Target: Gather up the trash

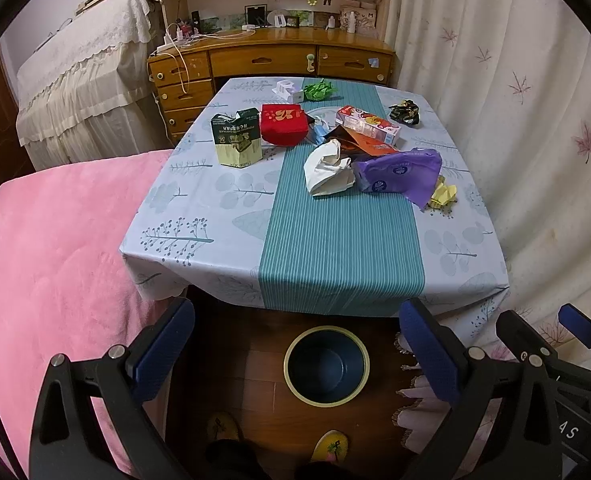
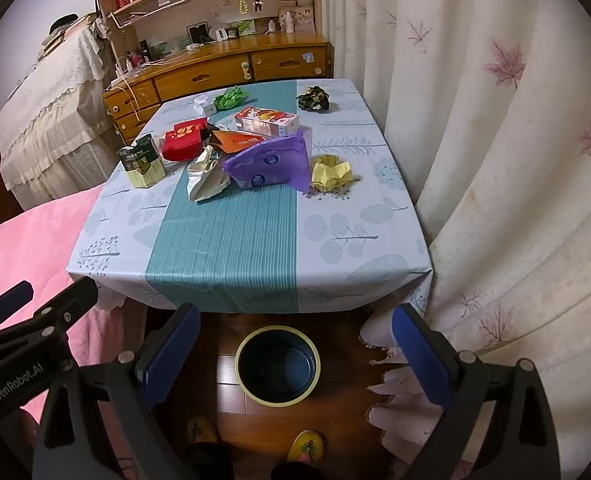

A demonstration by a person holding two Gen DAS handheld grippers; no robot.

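Note:
Trash lies on the cloth-covered table: a green carton, a red box, crumpled white paper, a purple bag, yellow paper, green paper, a black wrapper and a printed box. An empty dark bin stands on the floor at the table's near edge. My left gripper hangs open above the bin, holding nothing. My right gripper is open too, over the bin, well short of the purple bag and yellow paper.
A pink bed borders the table on the left. A leaf-print curtain hangs close on the right. A wooden desk with drawers stands behind the table. The person's slippers rest on the wood floor by the bin.

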